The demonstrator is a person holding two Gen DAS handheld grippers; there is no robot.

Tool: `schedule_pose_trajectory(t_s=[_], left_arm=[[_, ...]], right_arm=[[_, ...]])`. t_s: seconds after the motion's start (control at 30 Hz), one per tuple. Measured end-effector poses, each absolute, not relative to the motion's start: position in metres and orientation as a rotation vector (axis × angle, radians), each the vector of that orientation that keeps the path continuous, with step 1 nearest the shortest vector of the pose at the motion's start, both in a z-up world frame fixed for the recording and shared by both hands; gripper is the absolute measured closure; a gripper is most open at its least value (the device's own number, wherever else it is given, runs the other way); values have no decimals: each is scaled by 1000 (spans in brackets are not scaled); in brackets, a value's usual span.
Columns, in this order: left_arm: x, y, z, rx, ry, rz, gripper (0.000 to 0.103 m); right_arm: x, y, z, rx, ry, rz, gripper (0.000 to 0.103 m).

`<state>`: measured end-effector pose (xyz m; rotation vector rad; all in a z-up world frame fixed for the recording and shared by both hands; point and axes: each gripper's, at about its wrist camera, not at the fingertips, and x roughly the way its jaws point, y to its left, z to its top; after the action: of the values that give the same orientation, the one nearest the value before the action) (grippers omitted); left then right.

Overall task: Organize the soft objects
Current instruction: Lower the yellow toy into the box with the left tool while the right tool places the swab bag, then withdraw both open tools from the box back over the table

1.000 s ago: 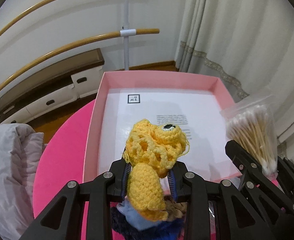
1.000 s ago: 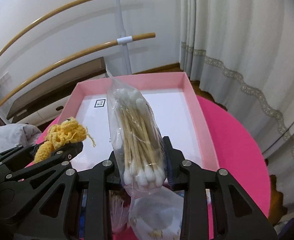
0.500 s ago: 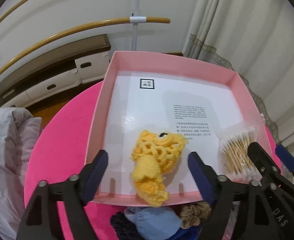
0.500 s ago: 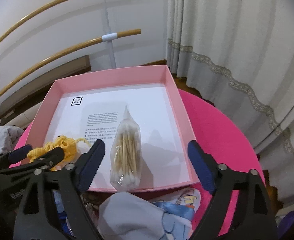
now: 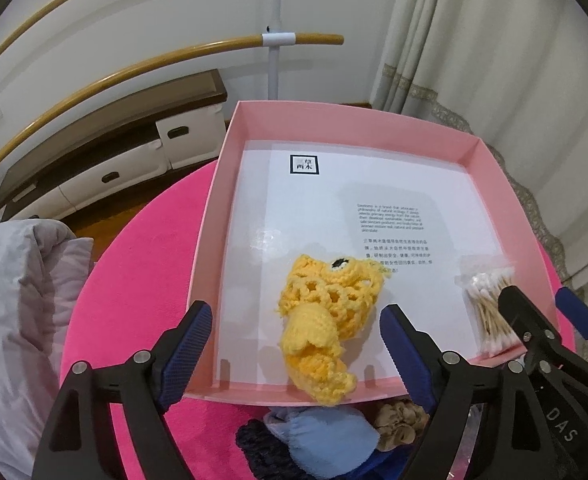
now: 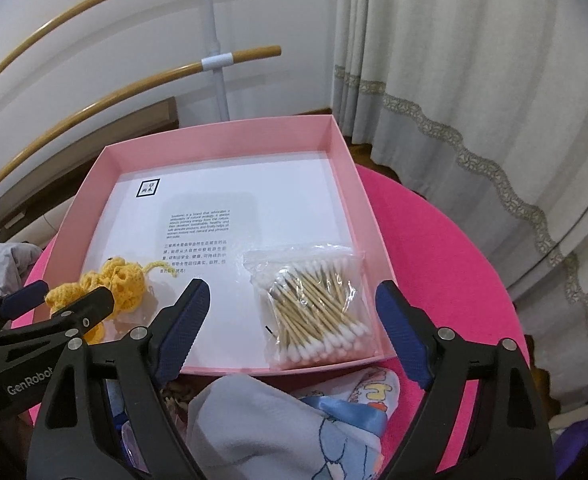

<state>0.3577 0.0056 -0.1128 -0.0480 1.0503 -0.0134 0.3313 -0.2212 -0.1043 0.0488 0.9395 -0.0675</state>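
A yellow crocheted toy (image 5: 327, 322) lies in the pink box (image 5: 349, 128) on its white printed sheet, its lower end draped over the near wall. My left gripper (image 5: 295, 344) stands open around it, pads well clear of the yarn. A clear bag of cotton swabs (image 6: 315, 308) lies flat in the box's near right corner. My right gripper (image 6: 294, 324) hangs open just above and in front of the bag, touching nothing. The toy (image 6: 106, 284) and the left gripper's fingers (image 6: 74, 312) also show at the left of the right wrist view.
The box sits on a round pink table (image 6: 445, 240). Before its near wall lie a blue and dark knitted piece (image 5: 317, 436), a brown scrunchie (image 5: 397, 424) and a pale printed cloth (image 6: 294, 420). Grey bedding (image 5: 18, 300) lies left; curtains (image 6: 473, 80) hang right.
Both grippers went from shut to wide open. The toy and the swab bag dropped out of the jaws and now lie in the box; the bag has tipped over flat.
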Motion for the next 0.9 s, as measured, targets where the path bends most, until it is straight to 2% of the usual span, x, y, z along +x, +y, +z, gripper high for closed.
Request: schedule_pose_trajectory(t_s=[0.57,0.9], left_arm=[[324,1,-84,-38,1065,-7,19],[274,-11,-57,10,1020,38,20]], right_arm=[[303,-213,-76,-14,870,-67,20],[265,-206,-52,-91,803,-89,20]])
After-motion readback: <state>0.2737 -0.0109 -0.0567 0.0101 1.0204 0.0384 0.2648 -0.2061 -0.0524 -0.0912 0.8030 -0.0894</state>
